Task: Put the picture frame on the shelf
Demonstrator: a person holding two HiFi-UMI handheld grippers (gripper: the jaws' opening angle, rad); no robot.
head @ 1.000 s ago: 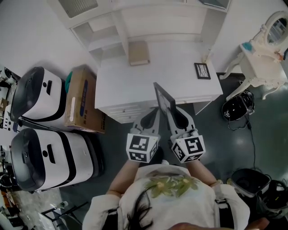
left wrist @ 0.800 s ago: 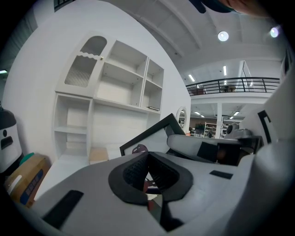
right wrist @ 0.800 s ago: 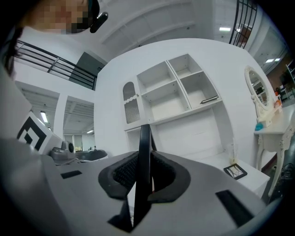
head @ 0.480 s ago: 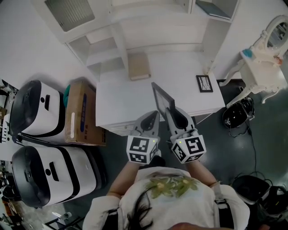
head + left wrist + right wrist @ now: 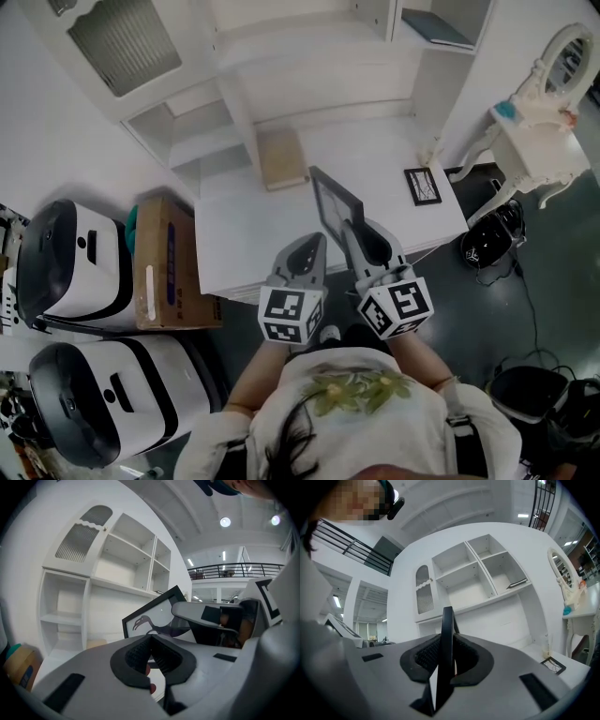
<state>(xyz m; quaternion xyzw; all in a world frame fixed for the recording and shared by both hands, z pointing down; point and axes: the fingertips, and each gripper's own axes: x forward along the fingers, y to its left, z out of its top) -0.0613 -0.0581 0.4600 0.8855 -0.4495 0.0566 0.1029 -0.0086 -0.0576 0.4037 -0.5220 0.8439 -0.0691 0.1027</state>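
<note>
- Right claw (image 5: 446,660): clenched on the lower part of the picture frame, with a pad pressed against each face.
- Picture frame (image 5: 335,201): black border with a bird drawing on its face. It stands upright in the right claw, in the air over the front of the worktop and well short of the shelf.
- Left claw (image 5: 151,651): clenched on nothing, pads together, just to the left of the right claw.
- Worktop (image 5: 239,239): white, standing below the shelf.
- Shelf (image 5: 309,56): white unit with open compartments, rising from the back of the worktop. A slatted door (image 5: 125,42) is at its upper left.
- Book (image 5: 281,157): tan, lying flat at the back of the worktop.
- Small frame (image 5: 423,185): lying flat near the worktop's right edge.
- Cardboard box (image 5: 164,258): on the floor, just left of the worktop.
</note>
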